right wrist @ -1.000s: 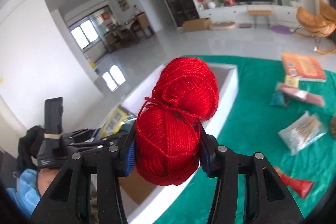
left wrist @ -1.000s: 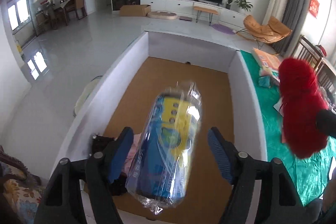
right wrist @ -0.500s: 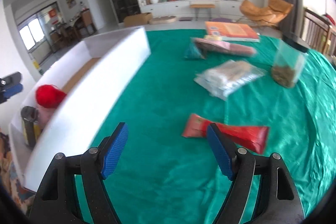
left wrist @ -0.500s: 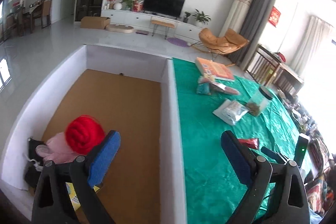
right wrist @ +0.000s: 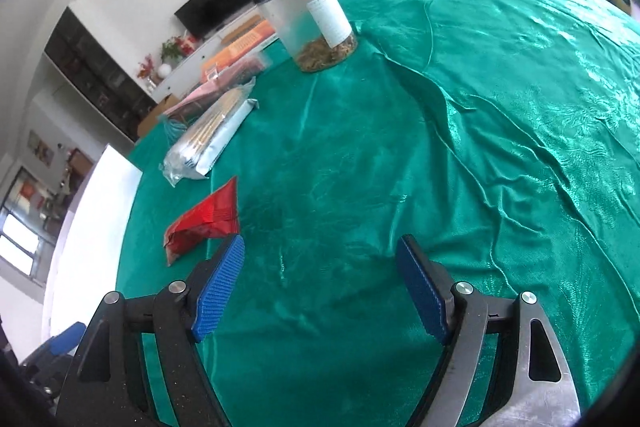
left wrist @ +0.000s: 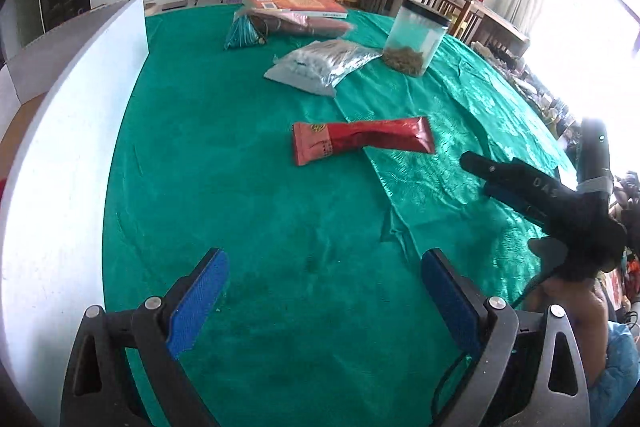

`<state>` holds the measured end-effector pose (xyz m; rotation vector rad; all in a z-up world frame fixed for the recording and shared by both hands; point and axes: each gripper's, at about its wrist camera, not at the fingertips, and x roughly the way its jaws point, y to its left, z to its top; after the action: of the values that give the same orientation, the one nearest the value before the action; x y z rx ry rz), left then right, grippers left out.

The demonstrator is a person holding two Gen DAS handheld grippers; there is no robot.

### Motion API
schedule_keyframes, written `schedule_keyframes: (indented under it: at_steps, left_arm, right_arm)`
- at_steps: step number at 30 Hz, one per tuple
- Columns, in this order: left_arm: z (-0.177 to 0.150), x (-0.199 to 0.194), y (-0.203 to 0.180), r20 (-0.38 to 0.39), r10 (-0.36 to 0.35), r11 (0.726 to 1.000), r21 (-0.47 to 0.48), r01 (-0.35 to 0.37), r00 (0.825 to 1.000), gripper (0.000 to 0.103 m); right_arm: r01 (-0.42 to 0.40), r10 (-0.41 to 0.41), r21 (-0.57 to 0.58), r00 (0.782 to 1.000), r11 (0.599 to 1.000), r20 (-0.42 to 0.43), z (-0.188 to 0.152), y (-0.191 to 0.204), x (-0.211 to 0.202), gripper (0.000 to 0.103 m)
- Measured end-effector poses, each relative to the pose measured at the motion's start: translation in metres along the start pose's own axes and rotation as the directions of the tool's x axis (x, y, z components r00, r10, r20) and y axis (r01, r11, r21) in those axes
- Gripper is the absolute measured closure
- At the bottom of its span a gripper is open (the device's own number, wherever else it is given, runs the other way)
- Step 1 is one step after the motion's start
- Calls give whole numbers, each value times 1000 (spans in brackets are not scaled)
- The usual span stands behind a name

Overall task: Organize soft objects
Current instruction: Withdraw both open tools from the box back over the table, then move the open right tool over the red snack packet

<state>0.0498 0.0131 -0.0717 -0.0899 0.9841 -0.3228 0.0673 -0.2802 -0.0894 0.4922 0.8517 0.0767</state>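
— Covering the table point(left wrist: 248, 187), the green cloth carries what, taking the red packet point(left wrist: 360, 141) as landmark?

— Beyond it lies the silver bag point(left wrist: 320, 65); past that stands the clear jar point(left wrist: 416, 39). The white box wall point(left wrist: 60, 167) runs along the cloth's edge beside it.

— And each gripper?

— Left gripper point(left wrist: 324, 291): jaws wide, empty, short of the packet. Right gripper point(right wrist: 320, 285): jaws just opening, wide, nothing between; the packet point(right wrist: 202, 225) lies just beside its left pad.

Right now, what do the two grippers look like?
Both the left gripper and the right gripper have black frames with silver bolts and ribbed blue pads on the jaws. Seen from the left wrist, the right one carries white lettering and a pale band round its handle.
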Motion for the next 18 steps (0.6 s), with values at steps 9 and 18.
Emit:
schedule_keyframes:
  at_steps: [9,18]
  left_arm:
    - [-6,38,16,9,120,992,45,-120,993,6]
    - [-4,46,14,24,184,978,99,-186,983,0]
  right_arm:
    - [-26,26,20,999,999,24,-4,-4,3,20]
    - [9,-8,-24,999,1000,35,-7,5,8,17]
